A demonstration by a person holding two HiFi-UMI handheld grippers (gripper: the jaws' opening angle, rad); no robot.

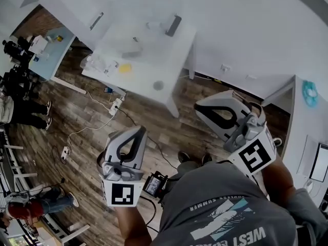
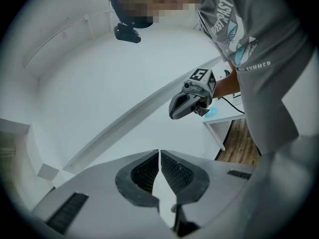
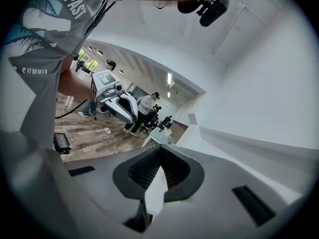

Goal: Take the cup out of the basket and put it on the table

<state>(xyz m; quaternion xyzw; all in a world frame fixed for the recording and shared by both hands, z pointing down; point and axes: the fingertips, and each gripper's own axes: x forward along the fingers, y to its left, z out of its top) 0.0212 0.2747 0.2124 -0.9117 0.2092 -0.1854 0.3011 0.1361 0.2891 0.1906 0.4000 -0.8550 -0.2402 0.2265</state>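
Note:
I cannot make out a cup or a basket in any view. A white table (image 1: 169, 55) stands far ahead across the wooden floor, with small blurred items on it, among them a yellow one (image 1: 125, 67). My left gripper (image 1: 134, 132) is held up close to the body, its jaws shut with nothing between them. Further right, my right gripper (image 1: 202, 109) is also raised, shut and empty. The left gripper view looks at a white wall past its closed fingertips (image 2: 158, 156), with the right gripper (image 2: 192, 99) beyond. The right gripper view shows the left gripper (image 3: 117, 101) over the floor.
Cables and a power strip (image 1: 115, 106) lie on the wooden floor between me and the table. People (image 1: 20, 109) stand at the far left near a light blue table (image 1: 51, 53). A white desk (image 1: 307, 132) with a turquoise object (image 1: 309, 93) is at the right.

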